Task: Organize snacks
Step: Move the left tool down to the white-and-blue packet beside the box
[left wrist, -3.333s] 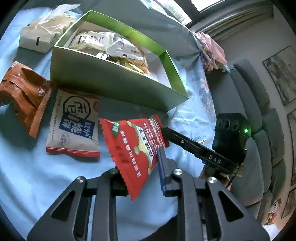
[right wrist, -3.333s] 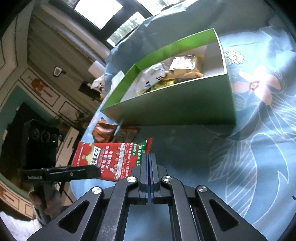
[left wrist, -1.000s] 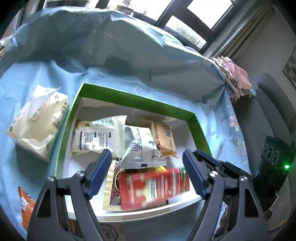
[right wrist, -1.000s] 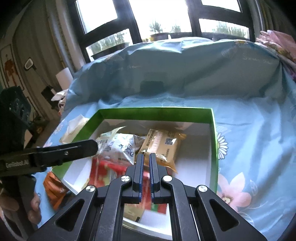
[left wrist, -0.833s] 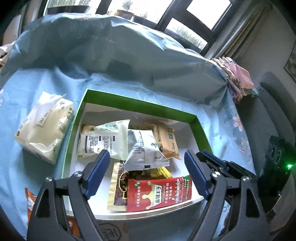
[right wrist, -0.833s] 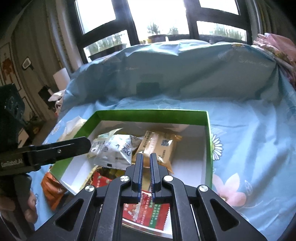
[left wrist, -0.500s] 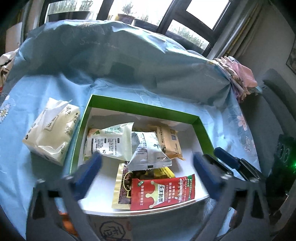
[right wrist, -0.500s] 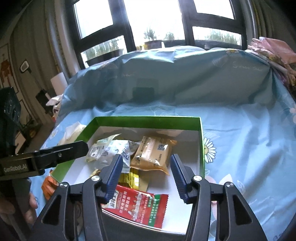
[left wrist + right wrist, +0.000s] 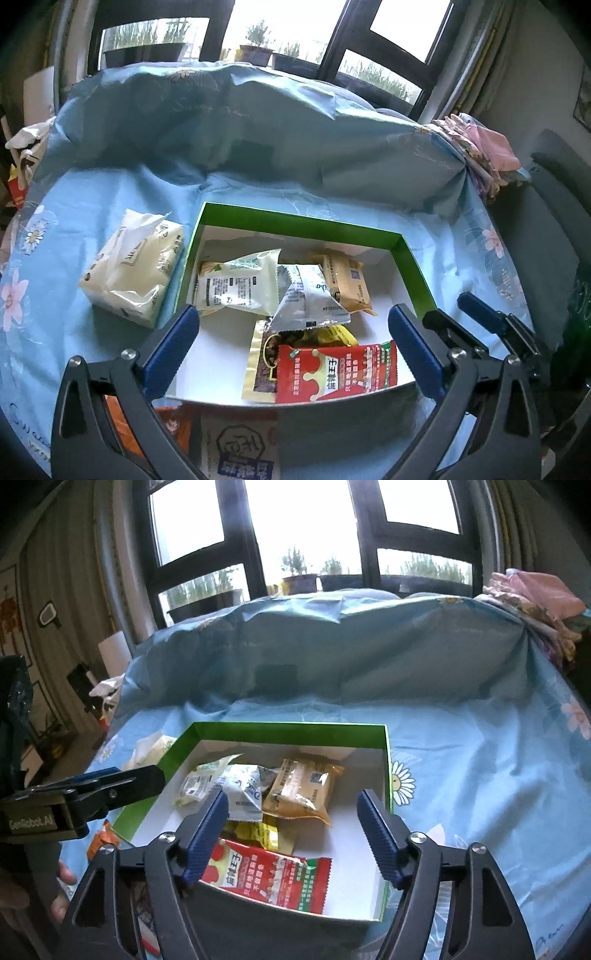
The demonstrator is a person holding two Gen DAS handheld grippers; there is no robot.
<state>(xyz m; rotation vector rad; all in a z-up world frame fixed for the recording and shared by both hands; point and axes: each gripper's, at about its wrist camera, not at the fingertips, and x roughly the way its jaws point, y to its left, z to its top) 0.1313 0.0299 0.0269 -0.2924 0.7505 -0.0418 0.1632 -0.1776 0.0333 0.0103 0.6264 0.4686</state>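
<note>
With red snack packet (image 9: pixel 334 373) lying flat in green box (image 9: pixel 306 226), low centre: left gripper (image 9: pixel 295 343) spread wide, empty; right gripper (image 9: pixel 291 834) opening, nothing between.

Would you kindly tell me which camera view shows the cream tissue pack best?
The left wrist view: the tissue pack lies whole left of the green box. The right wrist view shows only a corner of it behind the box's rim.

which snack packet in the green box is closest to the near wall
The red packet, lying flat against the box's near wall. The silver, white and tan packets sit farther back, toward the middle and far side.
</note>
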